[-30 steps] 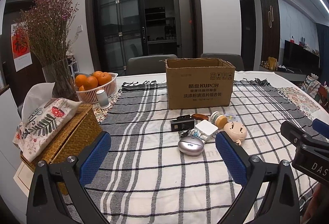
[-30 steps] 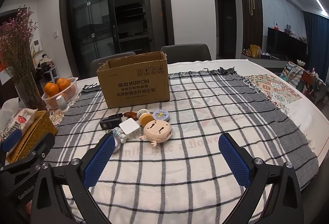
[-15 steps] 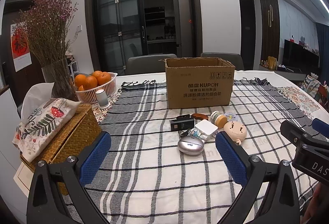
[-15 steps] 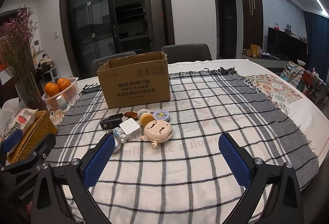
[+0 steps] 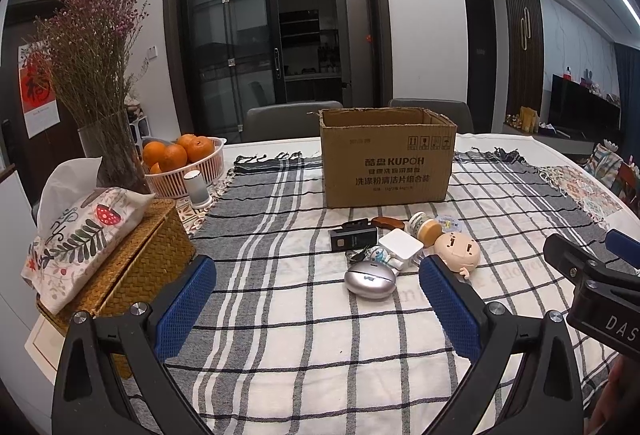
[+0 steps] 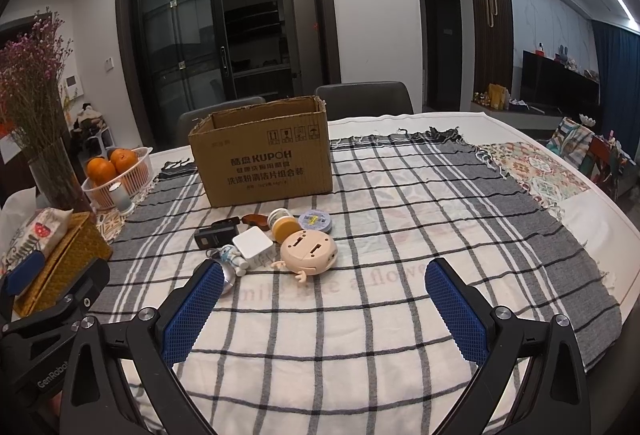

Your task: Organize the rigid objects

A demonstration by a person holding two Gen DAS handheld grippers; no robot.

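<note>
An open cardboard box (image 5: 387,155) stands at the middle back of the table; it also shows in the right wrist view (image 6: 262,153). In front of it lies a cluster: a silver oval case (image 5: 370,280), a white cube charger (image 5: 400,246), a beige doll head (image 5: 457,250) (image 6: 308,251), a black device (image 5: 353,237), a tape roll (image 5: 425,228) and a round tin (image 6: 316,221). My left gripper (image 5: 316,309) is open and empty, short of the silver case. My right gripper (image 6: 325,309) is open and empty, short of the doll head.
A wicker tissue box (image 5: 132,267) sits at the left edge. A basket of oranges (image 5: 182,161) and a vase of dried flowers (image 5: 108,151) stand behind it. The checked cloth (image 6: 400,235) covers the table. Chairs stand behind the box.
</note>
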